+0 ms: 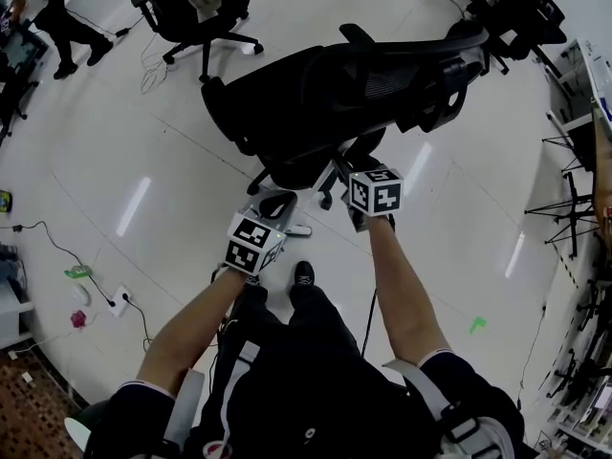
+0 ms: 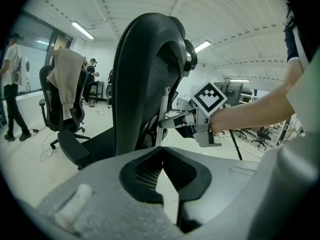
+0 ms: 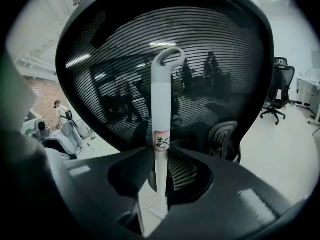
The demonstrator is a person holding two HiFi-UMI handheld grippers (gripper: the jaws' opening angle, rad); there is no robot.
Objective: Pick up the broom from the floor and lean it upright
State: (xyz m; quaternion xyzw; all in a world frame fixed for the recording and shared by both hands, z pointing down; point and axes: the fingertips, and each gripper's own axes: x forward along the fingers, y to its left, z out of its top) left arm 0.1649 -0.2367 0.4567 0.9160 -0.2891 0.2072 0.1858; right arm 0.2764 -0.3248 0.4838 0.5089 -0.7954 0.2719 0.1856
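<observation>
The broom shows as a pale grey handle (image 3: 161, 109) with a hook at its top and a small label, standing upright. My right gripper (image 3: 159, 179) is shut on the handle, just in front of the mesh back of a black office chair (image 3: 225, 59). In the left gripper view the handle (image 2: 161, 115) is a thin pole beside the chair back (image 2: 140, 84), with the right gripper (image 2: 170, 122) clamped on it. My left gripper (image 2: 162, 156) is shut with nothing in it, low and to the left of the right one. The broom's head is hidden. The head view has both grippers, left (image 1: 273, 207) and right (image 1: 344, 175), at the chair's (image 1: 325, 94) base.
A second office chair (image 1: 191, 8) with a cloth draped over it (image 2: 65, 79) stands farther off to the left. A person (image 1: 48, 17) is at the far left. A power strip with cables (image 1: 120, 301) lies on the floor at left. Tripods (image 1: 574, 199) stand at the right.
</observation>
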